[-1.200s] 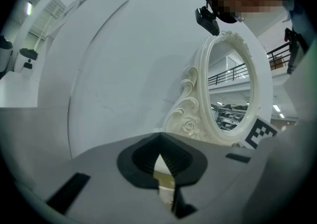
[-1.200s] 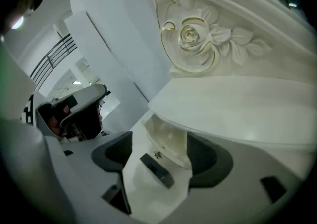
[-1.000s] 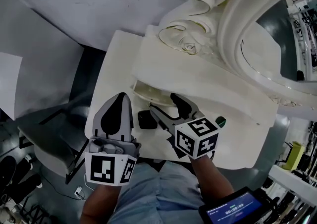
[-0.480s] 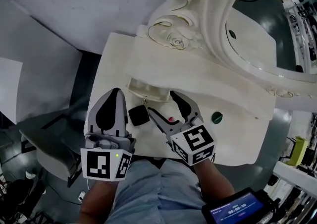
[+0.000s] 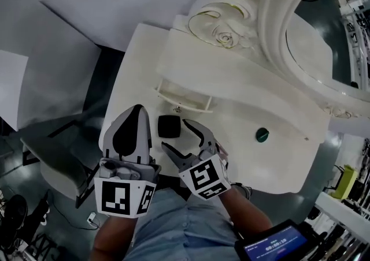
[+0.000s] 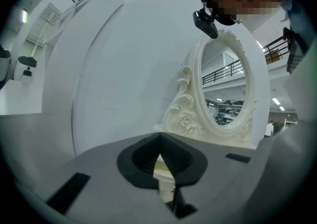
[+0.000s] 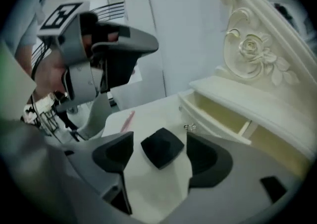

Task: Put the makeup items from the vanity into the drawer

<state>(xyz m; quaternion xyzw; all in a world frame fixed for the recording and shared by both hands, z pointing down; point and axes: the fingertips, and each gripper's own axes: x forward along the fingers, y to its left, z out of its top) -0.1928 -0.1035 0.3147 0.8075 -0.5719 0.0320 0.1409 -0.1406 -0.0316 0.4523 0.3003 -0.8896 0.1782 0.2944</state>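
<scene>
My R gripper (image 5: 174, 134) is released, jaws wide, framing a black square compact (image 5: 169, 126) w/o touching it. The compact lies on the white vanity top (image 5: 136, 63), just in front of the open drawer (image 5: 185, 103). L gripper (image 5: 137, 110) is clenched, empty. A round green item (image 5: 262, 134) lies well apart, to my R.

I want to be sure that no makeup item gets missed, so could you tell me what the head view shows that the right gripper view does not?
Only the head view shows the green round item lying on the vanity top, to the right of the open drawer. Only the right gripper view shows a pink stick on the vanity top. Both views show the black compact, the open drawer and the left gripper.
</scene>
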